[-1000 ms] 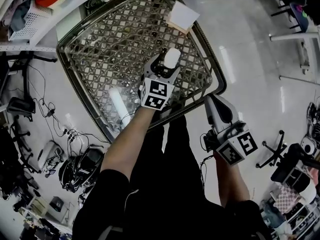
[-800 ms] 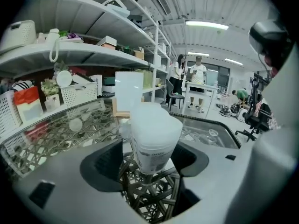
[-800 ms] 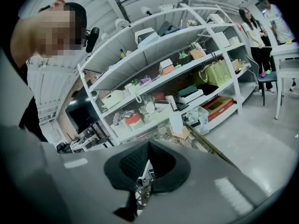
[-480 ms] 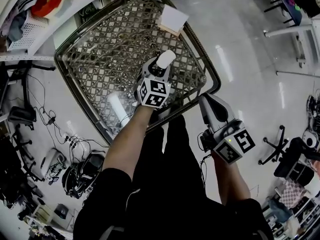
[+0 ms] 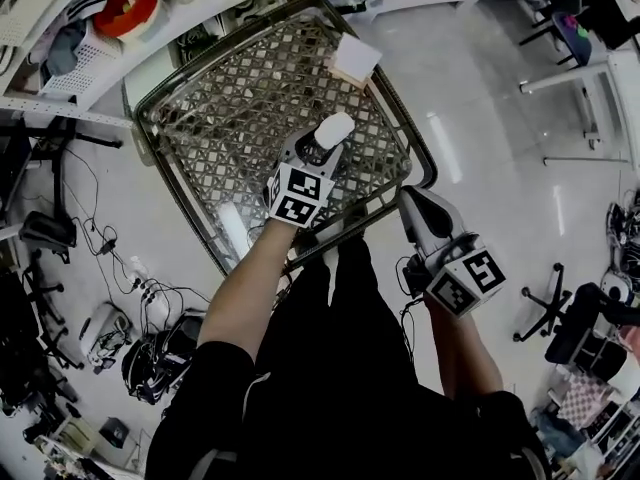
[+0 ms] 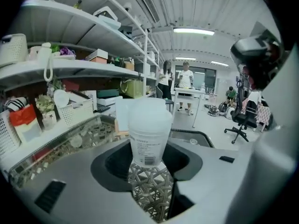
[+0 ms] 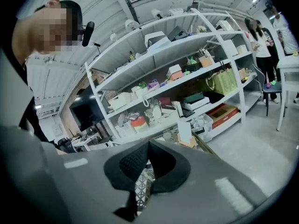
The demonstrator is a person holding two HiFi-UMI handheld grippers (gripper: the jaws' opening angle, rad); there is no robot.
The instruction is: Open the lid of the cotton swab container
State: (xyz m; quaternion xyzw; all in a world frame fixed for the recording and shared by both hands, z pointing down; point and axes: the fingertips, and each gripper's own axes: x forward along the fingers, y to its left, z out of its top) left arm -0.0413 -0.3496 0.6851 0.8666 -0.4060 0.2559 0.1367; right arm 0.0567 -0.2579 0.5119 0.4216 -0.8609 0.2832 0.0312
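Starting at the left, the left tongs [image 5: 322,142] pinch the cotton swab container [image 5: 336,128] low on its body, over the middle of the woven-lattice desk [image 5: 215,118]; the left gripper view shows the frosted tub upright between the two pads, its printed label toward the camera and its lid [image 6: 148,110] on; whether its base touches the desk I cannot tell. I judge the hold the main risk: the plastic looks smooth and the tub narrows toward the base, so a pull or twist at the lid could spin it in the pads or tip it out of the grip; squeezing harder to stop that could dent the thin wall and bind the lid tighter; if the lid gives all at once, the tub could jerk and scatter swabs over the lattice. Further right and far, a flat white box [image 5: 357,56] lies at the desk's far edge, well apart from the container; only a wide swing would reach it. At the right, the right tongs [image 5: 409,197] hang just beside the desk's near right rim, jaws pressed together with nothing between them; they must spread before they can take the lid, and coming in shut they would only knock the tub; they could also strike the left tongs, since both meet at one small thing.
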